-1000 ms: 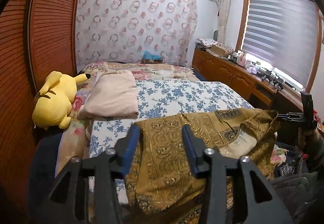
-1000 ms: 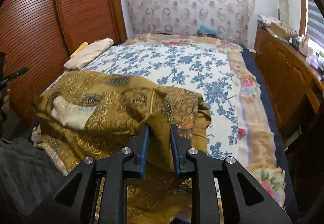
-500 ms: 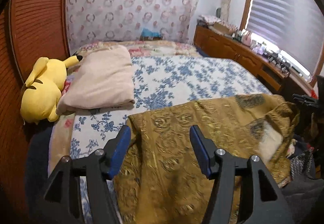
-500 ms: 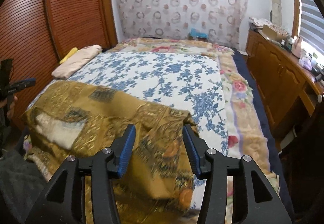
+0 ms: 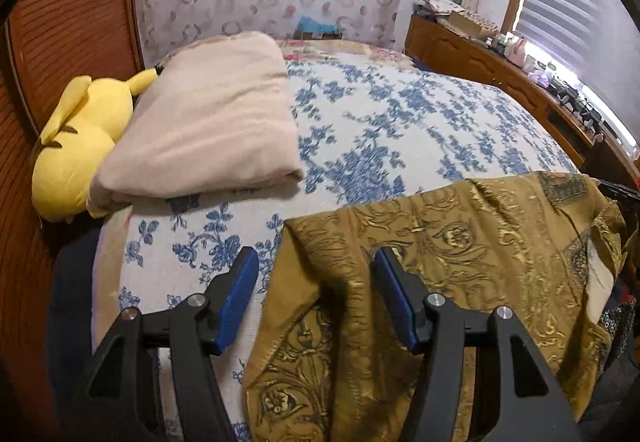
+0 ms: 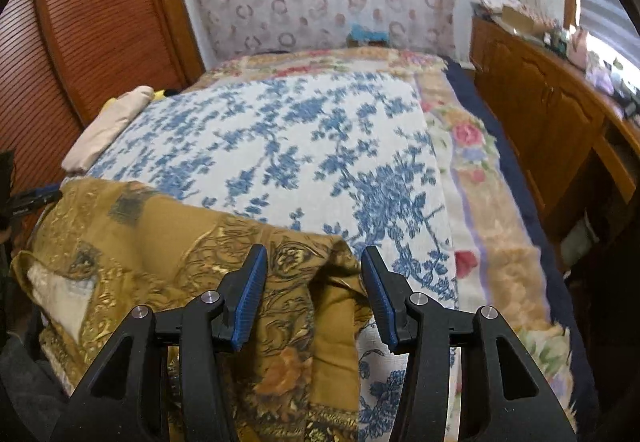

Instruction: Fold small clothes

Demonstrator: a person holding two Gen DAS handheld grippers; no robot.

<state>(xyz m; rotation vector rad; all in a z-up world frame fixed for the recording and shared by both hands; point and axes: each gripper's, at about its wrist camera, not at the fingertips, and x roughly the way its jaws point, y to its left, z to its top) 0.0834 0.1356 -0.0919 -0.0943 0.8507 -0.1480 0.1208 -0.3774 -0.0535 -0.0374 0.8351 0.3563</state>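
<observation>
Both grippers stood spread with nothing pinched. The left gripper straddled the left edge of the gold garment, cloth lying between its blue pads untouched. The right gripper had just been opening; the garment's right corner sat loose between its jaws. The garment lay across the near edge of the bed, its long axis running from one gripper to the other, each hand nearest its own end.
</observation>
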